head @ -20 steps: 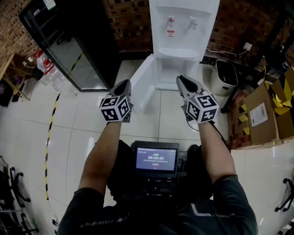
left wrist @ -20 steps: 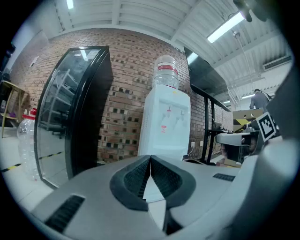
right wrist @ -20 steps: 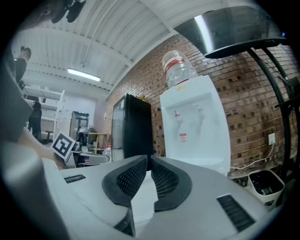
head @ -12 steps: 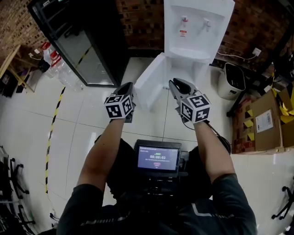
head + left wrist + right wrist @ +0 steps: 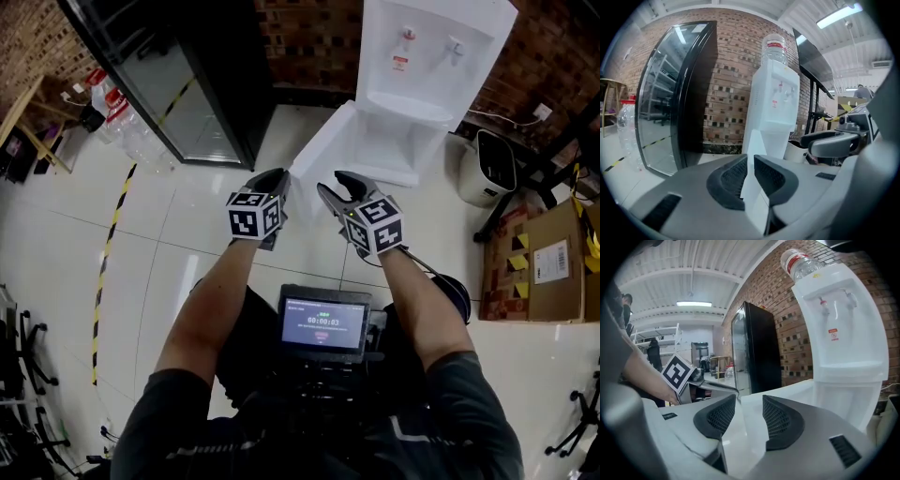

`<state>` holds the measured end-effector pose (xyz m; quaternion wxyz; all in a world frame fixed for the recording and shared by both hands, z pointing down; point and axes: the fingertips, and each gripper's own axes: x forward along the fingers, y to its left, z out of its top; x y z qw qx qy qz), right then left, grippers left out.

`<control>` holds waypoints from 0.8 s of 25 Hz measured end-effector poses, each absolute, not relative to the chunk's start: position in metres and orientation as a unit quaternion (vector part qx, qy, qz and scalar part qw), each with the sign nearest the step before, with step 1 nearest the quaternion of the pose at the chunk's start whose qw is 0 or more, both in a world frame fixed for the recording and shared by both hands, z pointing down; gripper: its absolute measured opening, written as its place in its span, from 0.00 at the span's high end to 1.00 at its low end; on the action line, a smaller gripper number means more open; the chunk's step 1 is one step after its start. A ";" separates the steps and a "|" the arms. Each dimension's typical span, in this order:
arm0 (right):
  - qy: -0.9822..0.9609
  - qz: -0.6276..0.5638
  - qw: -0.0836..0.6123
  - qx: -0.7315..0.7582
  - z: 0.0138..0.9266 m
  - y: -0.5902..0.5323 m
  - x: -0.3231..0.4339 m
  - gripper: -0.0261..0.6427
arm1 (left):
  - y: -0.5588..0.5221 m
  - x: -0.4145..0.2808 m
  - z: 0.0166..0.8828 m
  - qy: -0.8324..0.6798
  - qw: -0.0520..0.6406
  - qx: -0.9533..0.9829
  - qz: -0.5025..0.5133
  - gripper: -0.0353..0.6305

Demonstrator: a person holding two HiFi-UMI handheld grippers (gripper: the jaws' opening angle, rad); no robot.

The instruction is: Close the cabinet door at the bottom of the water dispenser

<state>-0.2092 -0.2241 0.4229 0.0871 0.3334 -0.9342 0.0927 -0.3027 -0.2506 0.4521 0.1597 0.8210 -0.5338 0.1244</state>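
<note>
I see the white cabinet door (image 5: 323, 155) swung wide open, hinged left at the water dispenser's (image 5: 431, 56) base.

The water dispenser (image 5: 427, 56) stands against the far wall (image 5: 309, 37), its cabinet door (image 5: 323, 150) swung out toward the near left. The left gripper (image 5: 276, 180) and right gripper (image 5: 339, 186) hang side by side above the floor (image 5: 187, 234), near the door's free edge. A fridge (image 5: 178, 84) stands left of the dispenser, with bottles (image 5: 127, 141) on the floor farther left. A bin (image 5: 489, 167) and cardboard boxes (image 5: 548, 262) sit to the right.
</note>
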 end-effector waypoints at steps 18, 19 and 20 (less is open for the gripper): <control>-0.944 0.104 0.094 0.298 0.439 -0.220 -0.232 0.61 | -0.258 -0.288 0.465 -0.428 0.169 0.880 0.115 0.63; -0.945 0.104 0.095 0.297 0.440 -0.220 -0.232 0.61 | -0.258 -0.287 0.465 -0.425 0.168 0.882 0.117 0.62; -0.944 0.105 0.095 0.296 0.440 -0.221 -0.231 0.61 | -0.258 -0.285 0.466 -0.420 0.168 0.884 0.118 0.62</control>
